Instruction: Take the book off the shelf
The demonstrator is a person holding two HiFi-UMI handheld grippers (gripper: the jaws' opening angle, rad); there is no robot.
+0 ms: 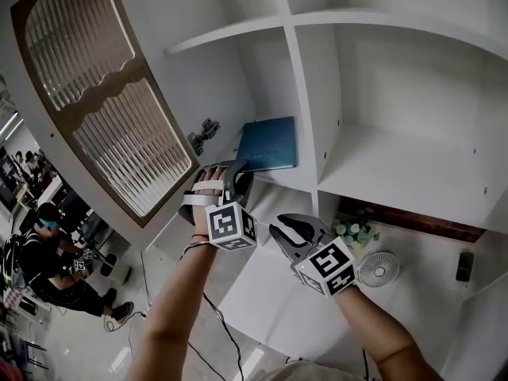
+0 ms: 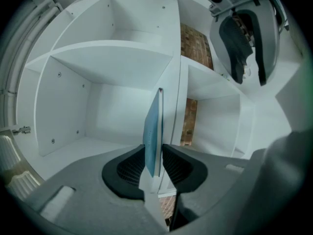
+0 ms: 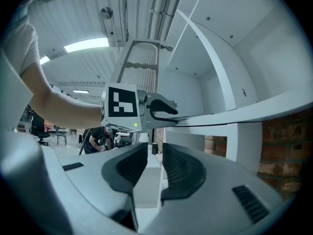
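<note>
A white shelf unit (image 1: 317, 125) with open compartments stands against a brick wall (image 2: 188, 38). Its slatted door (image 1: 103, 94) is swung wide open at the left. Below the shelves runs a white counter (image 1: 270, 300), which carries a small white fan (image 1: 378, 269) and a little bunch of flowers (image 1: 355, 230) close together. Far off at the lower left of the head view a person (image 1: 48, 252) sits on the floor of the room.

The blue book (image 1: 268, 143) lies flat on the bottom board of the lower left compartment, close against the upright divider (image 1: 305, 109), with its near corner at the front edge of the board. The left gripper (image 1: 230, 169) reaches in from the front at that corner. In the left gripper view the book (image 2: 152, 131) runs edge-on between the two dark pads. The left gripper (image 2: 154, 155) has its jaws closed onto the book, one pad against each cover.

The right gripper (image 1: 287, 230) is held out in front of the shelf unit, over the counter, below and to the right of the book and well apart from it. In the right gripper view the right gripper (image 3: 150, 163) has its jaws a little apart with nothing between them, and the left gripper's marker cube (image 3: 120, 106) shows beyond them at the shelf edge.
</note>
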